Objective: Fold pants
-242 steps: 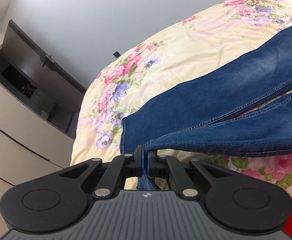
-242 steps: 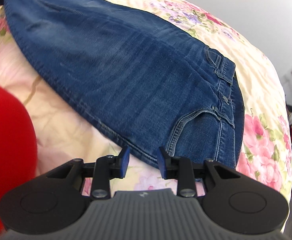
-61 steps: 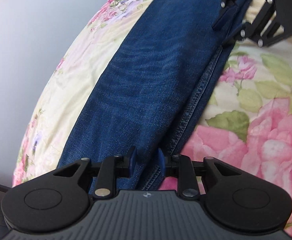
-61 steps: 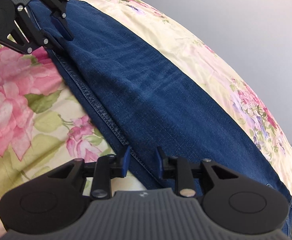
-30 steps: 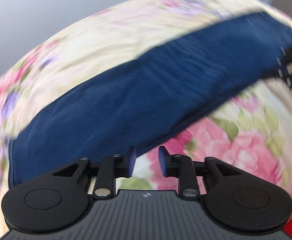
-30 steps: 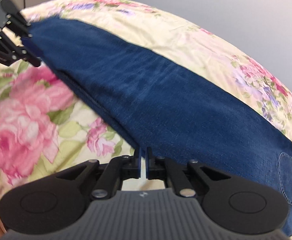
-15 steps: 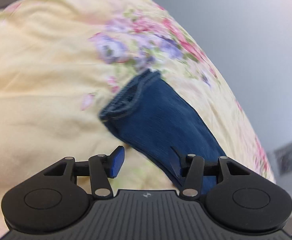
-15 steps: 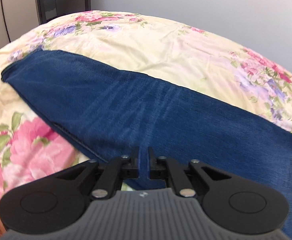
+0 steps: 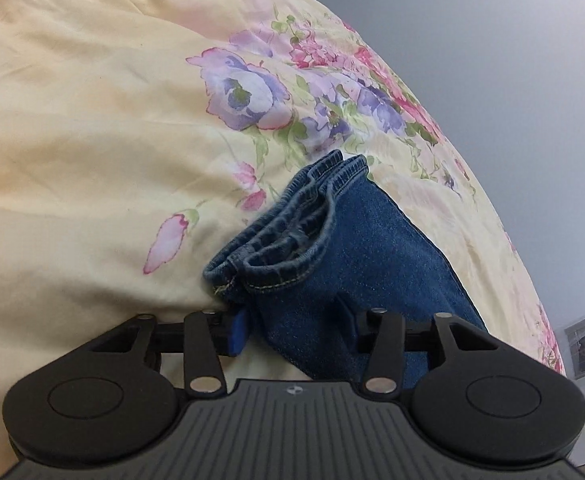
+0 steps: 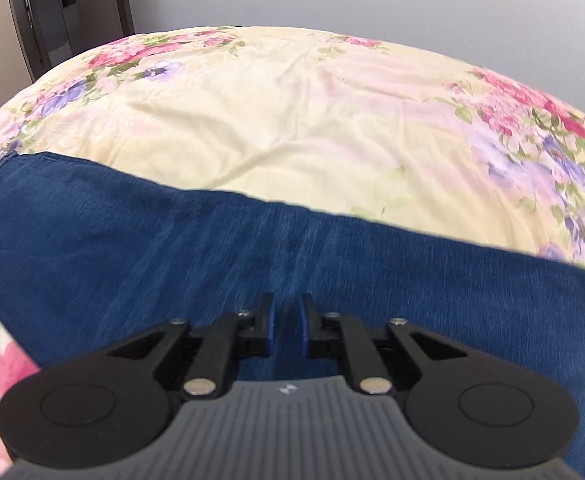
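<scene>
The blue jeans (image 10: 220, 248) lie folded lengthwise as one long band across the floral bedspread. In the left wrist view the stacked leg hems (image 9: 292, 236) lie just ahead of my left gripper (image 9: 292, 326), which is open wide with the leg end between its jaws. In the right wrist view my right gripper (image 10: 286, 326) hovers over the middle of the band, jaws slightly apart and holding nothing.
The pale yellow bedspread (image 10: 312, 120) with pink and purple flowers covers the bed (image 9: 72, 128). A grey wall stands behind it. A dark cabinet (image 10: 64, 4) stands at the far left corner.
My left gripper swung to the leg hems, opened wide and moved in around them. My right gripper, shut at the jeans' near edge, has opened slightly and moved over the denim.
</scene>
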The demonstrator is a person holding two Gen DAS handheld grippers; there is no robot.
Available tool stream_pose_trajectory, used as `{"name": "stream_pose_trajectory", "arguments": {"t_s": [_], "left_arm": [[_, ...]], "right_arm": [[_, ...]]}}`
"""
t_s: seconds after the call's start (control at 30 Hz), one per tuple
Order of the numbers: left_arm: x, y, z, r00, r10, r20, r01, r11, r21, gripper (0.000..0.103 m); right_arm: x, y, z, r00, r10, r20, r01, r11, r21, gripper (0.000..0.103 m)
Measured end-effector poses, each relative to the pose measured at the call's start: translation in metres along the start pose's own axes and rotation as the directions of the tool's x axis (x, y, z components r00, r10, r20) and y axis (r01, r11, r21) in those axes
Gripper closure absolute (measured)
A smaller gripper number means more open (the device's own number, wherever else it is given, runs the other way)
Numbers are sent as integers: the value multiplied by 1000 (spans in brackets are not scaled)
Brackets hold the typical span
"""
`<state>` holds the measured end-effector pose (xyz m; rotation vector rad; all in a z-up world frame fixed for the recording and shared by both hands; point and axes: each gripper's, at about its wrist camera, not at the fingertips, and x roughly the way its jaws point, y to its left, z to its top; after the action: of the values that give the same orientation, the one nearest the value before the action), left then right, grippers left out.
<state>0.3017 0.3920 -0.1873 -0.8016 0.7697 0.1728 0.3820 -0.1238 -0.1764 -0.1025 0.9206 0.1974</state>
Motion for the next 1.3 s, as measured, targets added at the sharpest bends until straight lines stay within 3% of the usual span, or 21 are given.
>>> {"name": "stream_pose_trajectory", "arguments": {"t_s": [0.1,0.37,0.5,0.67,0.87,1.03,1.17,1.3], "left_arm": [[-2,-5,1,1000,16,17,-16,1000,13,69],[-20,-42,9,996,59,68,-71,980,185,93],[-28,-60,12,993,76,87,-94,970,225,97],[-48,-84,15,991,57,124,-87,964,250,98],[-75,-126,12,985,43,169,-97,940,327,98],[-97,-162,4,980,11,198,-85,926,368,98],[-117,-204,-11,974,-25,223,-78,893,443,98],[-129,-260,-44,964,-79,253,-73,839,539,98]], "right_arm": [[19,-2,16,999,-50,9,50,999,-2,103],[69,-6,33,994,-103,-23,103,995,-12,103],[73,-2,37,992,-119,-28,119,993,-23,103],[38,-7,23,997,-61,-57,60,998,-10,103],[-17,-9,-28,990,41,-137,-36,999,41,103],[-36,-2,-63,980,91,-176,-82,995,55,103],[-64,-15,-64,983,127,-132,-115,989,92,103],[-98,-37,-64,989,120,-84,-112,989,94,103]]}}
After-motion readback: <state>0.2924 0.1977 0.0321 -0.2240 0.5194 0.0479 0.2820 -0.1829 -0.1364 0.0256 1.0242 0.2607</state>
